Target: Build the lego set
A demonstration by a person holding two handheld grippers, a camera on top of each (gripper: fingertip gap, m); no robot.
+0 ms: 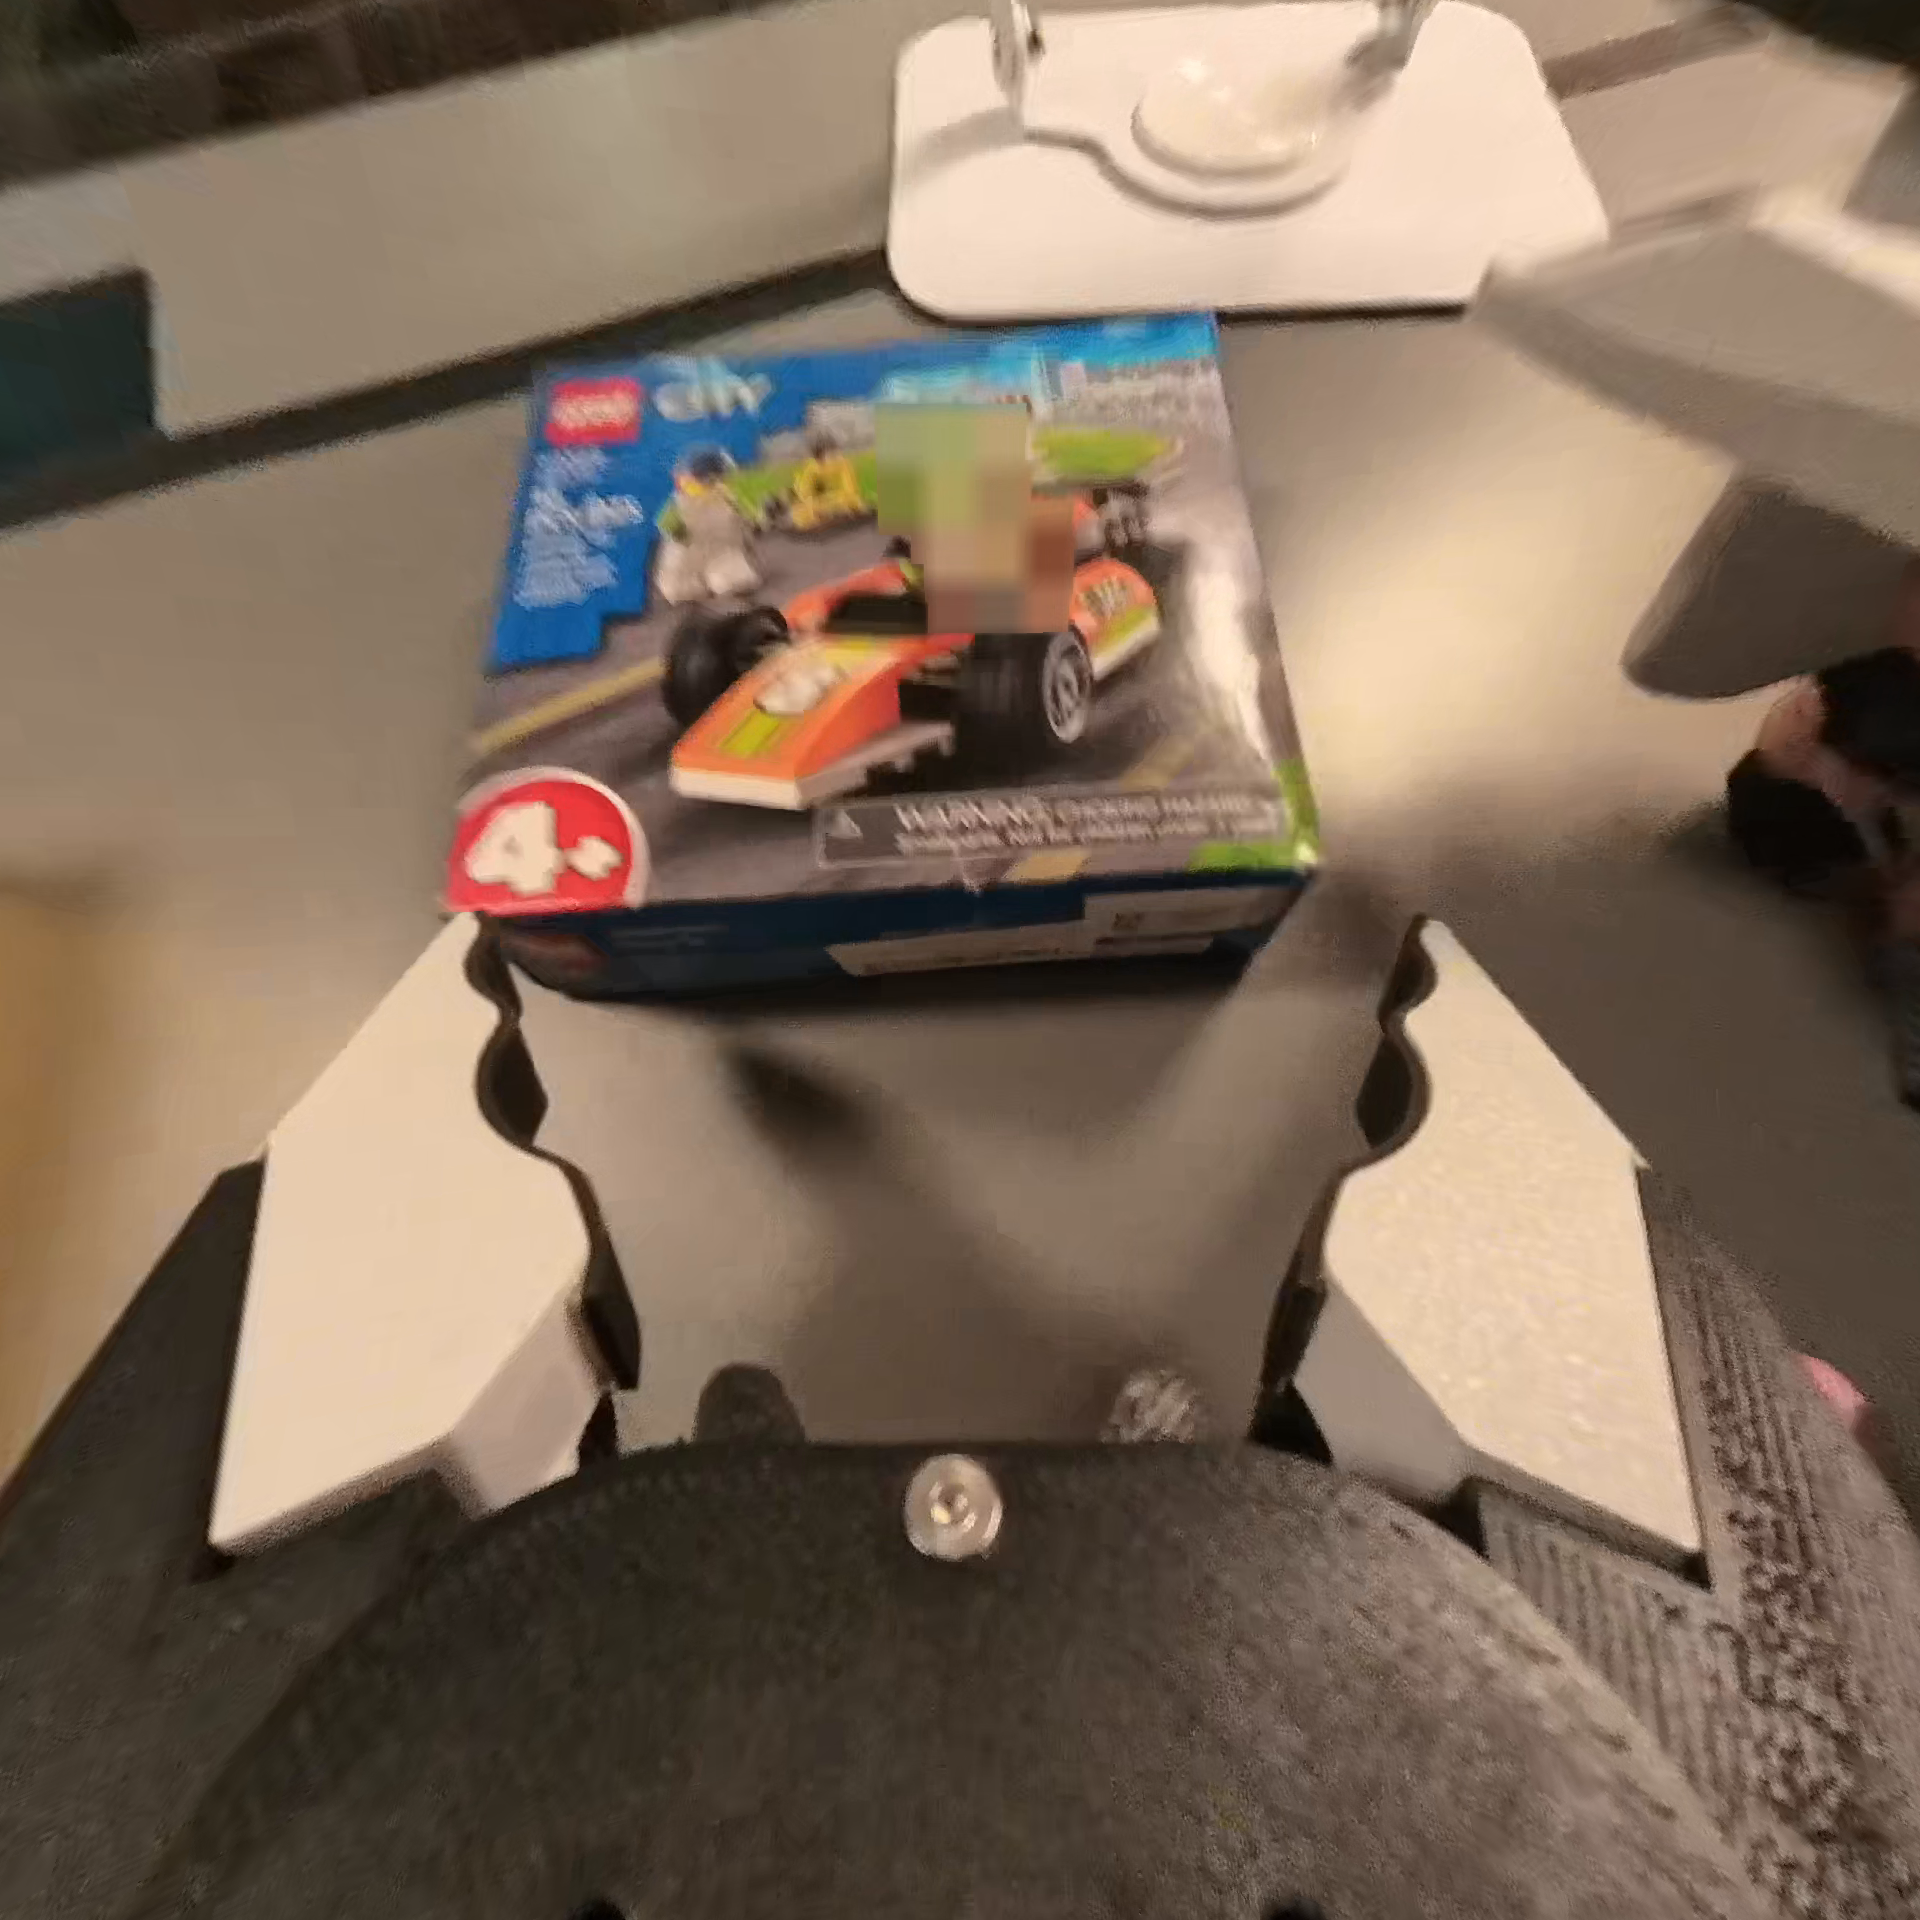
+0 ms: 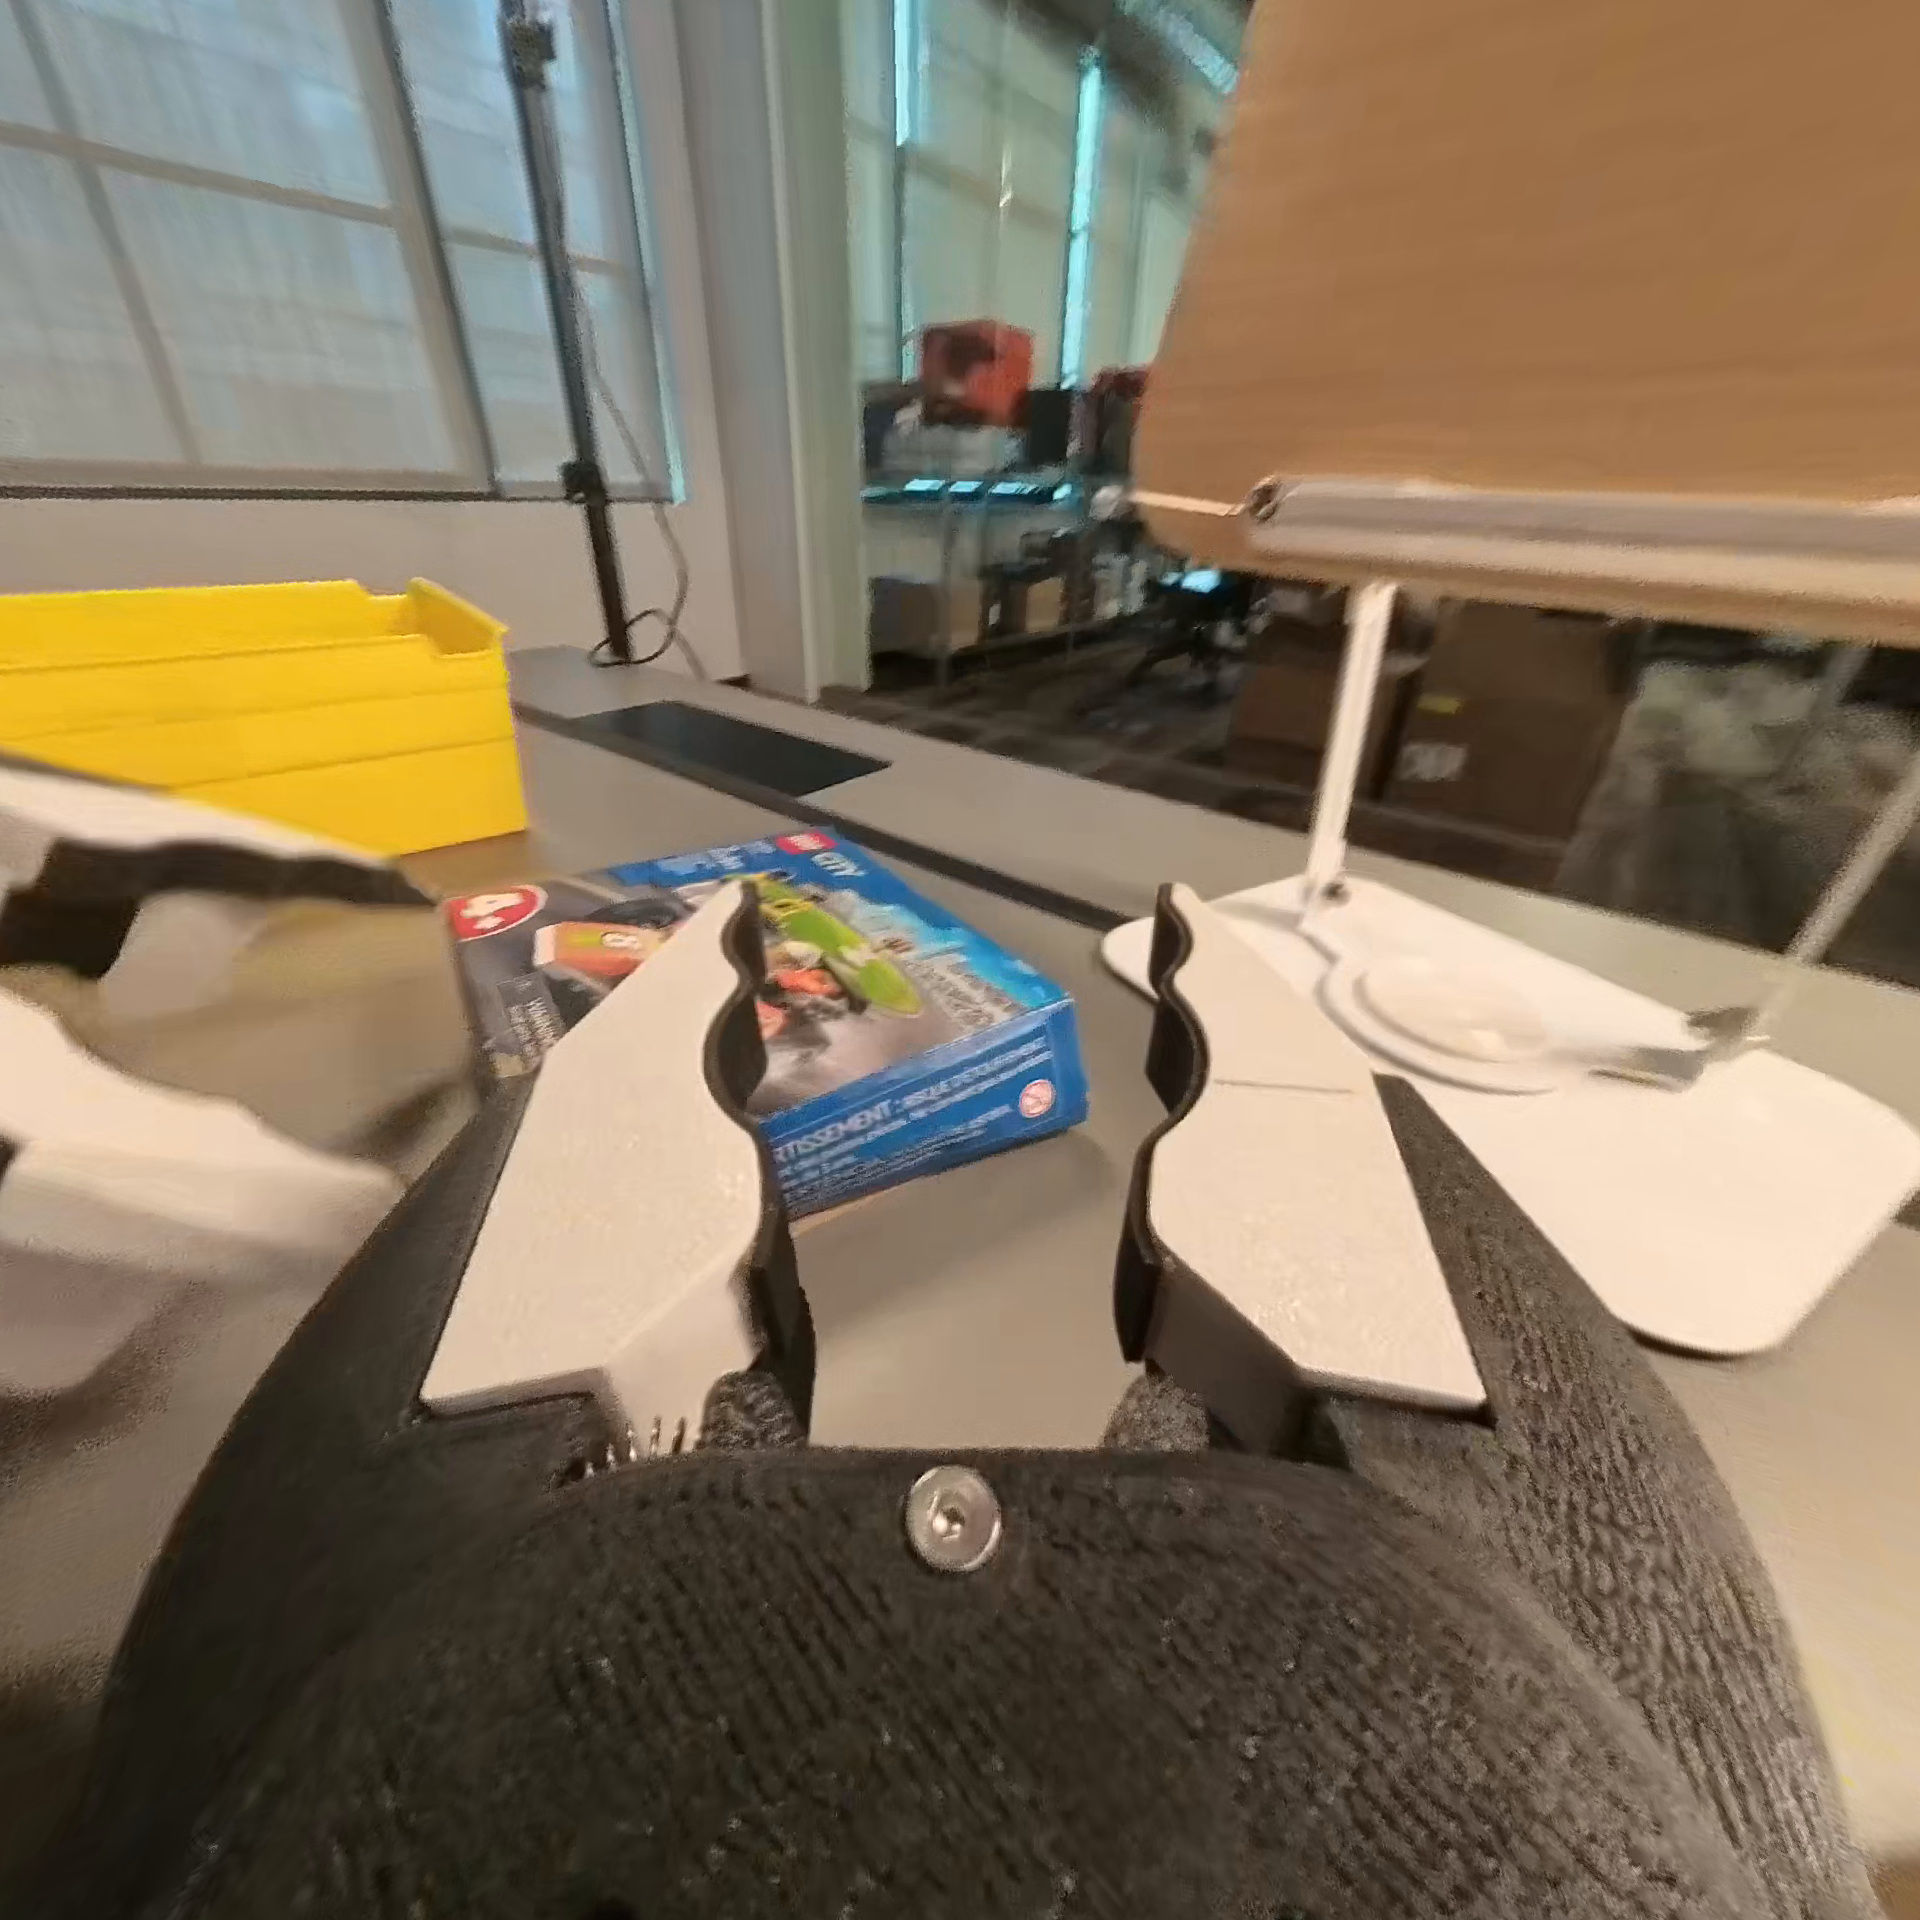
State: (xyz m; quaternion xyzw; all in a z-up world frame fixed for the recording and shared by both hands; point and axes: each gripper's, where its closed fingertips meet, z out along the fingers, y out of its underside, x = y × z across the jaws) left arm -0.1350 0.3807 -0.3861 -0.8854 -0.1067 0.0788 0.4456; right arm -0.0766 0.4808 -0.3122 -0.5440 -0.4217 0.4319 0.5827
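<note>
A blue lego box [image 1: 883, 644] with a picture of an orange race car lies flat on the grey table [image 1: 312, 675]. My left gripper [image 1: 951, 945] is open and empty, its fingertips just short of the box's near edge. The right gripper shows blurred at the right of the left wrist view [image 1: 1766, 468]. In the right wrist view the box [image 2: 894, 1070] lies ahead and to the left. My right gripper [image 2: 956, 904] is open and empty above the table, its left finger in front of the box. The left gripper shows blurred at the left edge [image 2: 187, 1039].
A white stand base [image 1: 1236, 156] sits just behind the box; in the right wrist view it [image 2: 1507, 1143] carries a tilted wooden board [image 2: 1558, 291]. A yellow bin [image 2: 260, 707] stands at the back left. Dark small things [image 1: 1829, 790] lie at the table's right.
</note>
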